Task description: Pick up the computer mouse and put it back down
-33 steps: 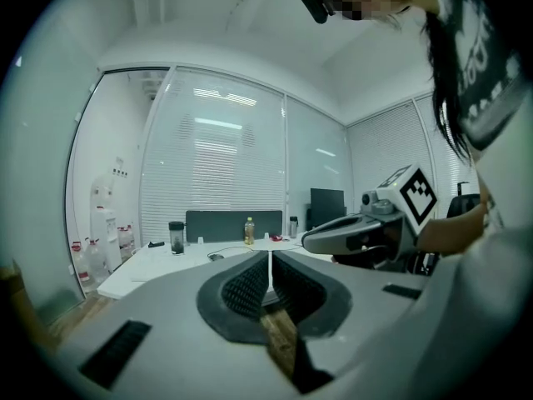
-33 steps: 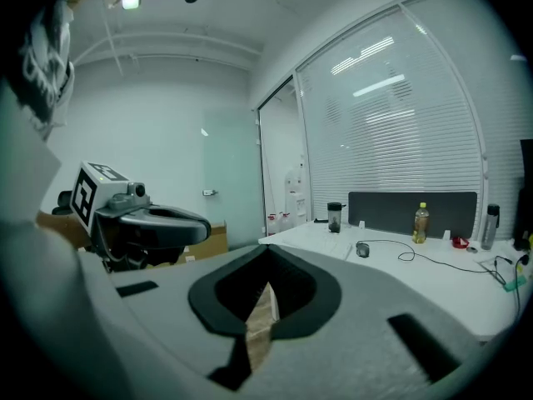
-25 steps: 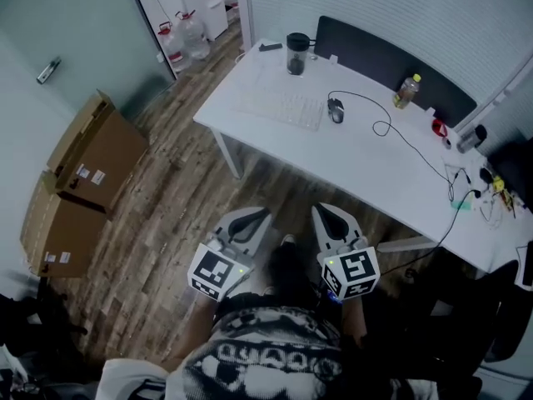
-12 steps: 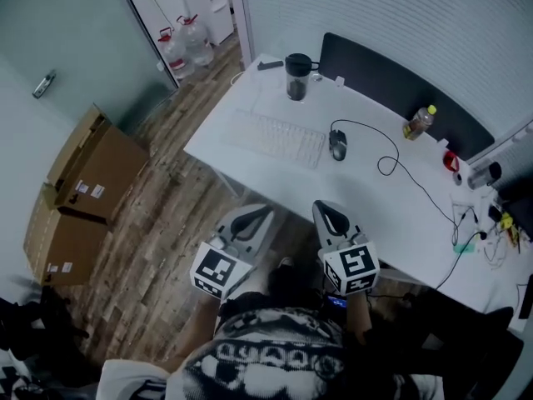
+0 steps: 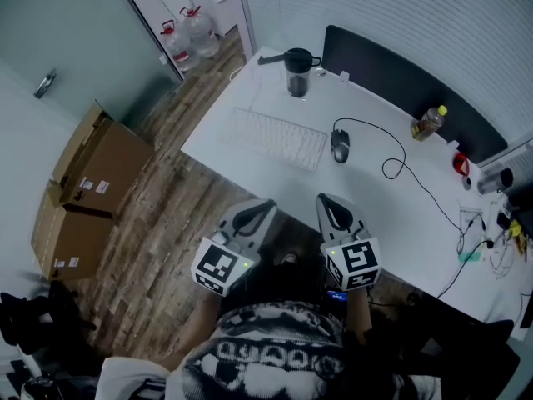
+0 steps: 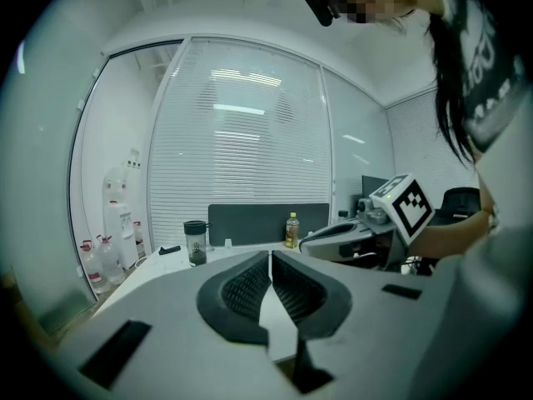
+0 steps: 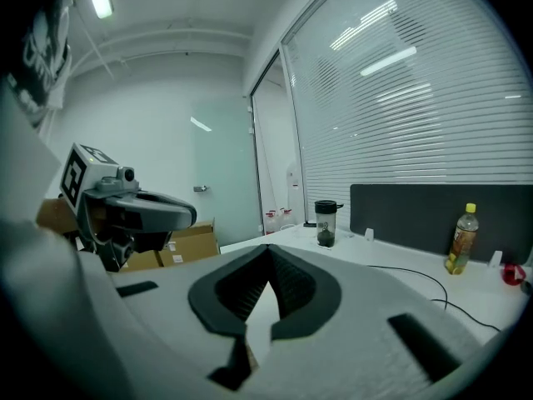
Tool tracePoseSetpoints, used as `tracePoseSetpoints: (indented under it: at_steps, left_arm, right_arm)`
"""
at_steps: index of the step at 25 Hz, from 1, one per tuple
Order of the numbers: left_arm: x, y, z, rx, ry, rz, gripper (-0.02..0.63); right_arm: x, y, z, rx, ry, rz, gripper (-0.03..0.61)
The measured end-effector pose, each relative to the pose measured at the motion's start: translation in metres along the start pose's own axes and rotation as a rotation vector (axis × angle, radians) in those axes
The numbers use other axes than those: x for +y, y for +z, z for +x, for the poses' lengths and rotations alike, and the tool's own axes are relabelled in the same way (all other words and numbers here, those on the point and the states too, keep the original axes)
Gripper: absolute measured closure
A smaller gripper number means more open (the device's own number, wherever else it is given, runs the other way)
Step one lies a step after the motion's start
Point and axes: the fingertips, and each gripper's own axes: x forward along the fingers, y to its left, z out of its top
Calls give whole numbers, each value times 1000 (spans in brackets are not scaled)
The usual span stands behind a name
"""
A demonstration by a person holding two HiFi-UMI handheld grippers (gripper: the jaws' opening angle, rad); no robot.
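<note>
Only the head view takes in the cardboard boxes [image 5: 92,182] on the plank floor, far left of the keyboard [image 5: 271,137], and the dark computer mouse [image 5: 340,146], which lies on the smooth white desk [image 5: 391,198] just right of the keyboard with its thin cable looping away to the right. A dark tumbler [image 5: 297,69] stands beyond the keyboard, and a yellow-capped bottle [image 5: 429,123] well to its right, against a dark panel. The left gripper [image 5: 250,217] and right gripper [image 5: 335,215] are held side by side on the near side of the keyboard, short of the desk edge and well apart from the mouse, both aimed towards the desk and tipped slightly down. Each gripper's own view shows what the head view cannot: grey moulded shells with black ribbed pads, the tips pressed together with nothing between them. The left gripper view alone catches a water dispenser [image 6: 119,215] by the slatted blinds; the right gripper view alone shows a frosted glass door [image 7: 221,182].
</note>
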Motion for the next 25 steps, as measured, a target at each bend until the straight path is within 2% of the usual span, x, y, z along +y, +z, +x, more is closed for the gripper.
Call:
tracePoseSetpoints:
  at_steps: [7, 12, 18, 25]
  left_arm:
    - [-2, -4, 24, 37, -75, 14, 603]
    - [4, 3, 51, 28, -162, 54, 603]
    - [36, 0, 86, 41, -257, 74, 603]
    - [77, 16, 132, 29, -380, 92, 603]
  right_arm:
    - [-24, -7, 1, 7, -64, 38, 578]
    - [-52, -6, 14, 10, -141, 67, 578]
    - [-80, -5, 45, 36, -241, 86, 578]
    - [-122, -9, 84, 92, -373, 148, 578]
